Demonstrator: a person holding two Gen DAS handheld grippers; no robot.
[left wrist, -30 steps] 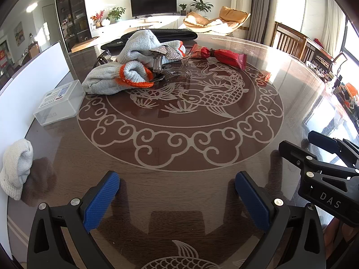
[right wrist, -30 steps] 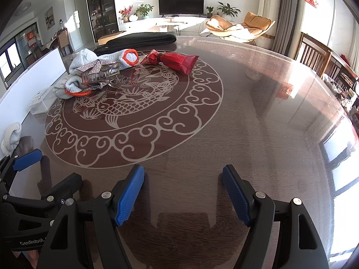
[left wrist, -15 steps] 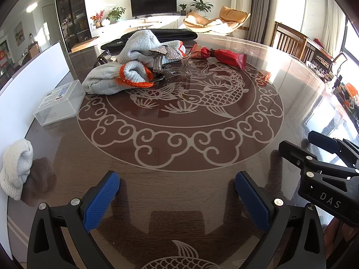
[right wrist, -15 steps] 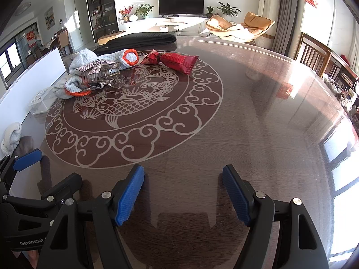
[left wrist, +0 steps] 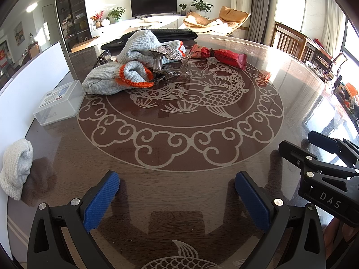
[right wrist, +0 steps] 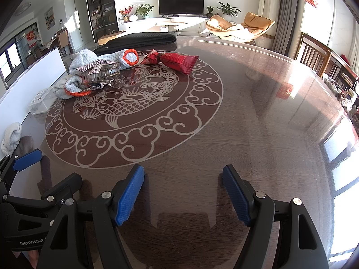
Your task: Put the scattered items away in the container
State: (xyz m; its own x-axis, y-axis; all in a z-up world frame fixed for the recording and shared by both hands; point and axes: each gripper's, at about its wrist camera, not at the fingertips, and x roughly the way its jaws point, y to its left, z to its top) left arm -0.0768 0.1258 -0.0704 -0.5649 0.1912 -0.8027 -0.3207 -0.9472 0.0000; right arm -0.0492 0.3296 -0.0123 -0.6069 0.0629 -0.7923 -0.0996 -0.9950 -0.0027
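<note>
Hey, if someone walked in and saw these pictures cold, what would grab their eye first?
Probably the pale fish-and-cloud medallion inlaid across the dark table. At its far edge lies a heap of grey gloves with orange cuffs, a sparkly hair clip on top and a red snack packet beside it. Both open grippers wait empty in the foreground.

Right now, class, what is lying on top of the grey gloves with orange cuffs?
A sparkly bow hair claw clip rests on the grey gloves with orange cuffs, and it partly covers them. Whatever lies beneath the gloves is hidden.
</note>
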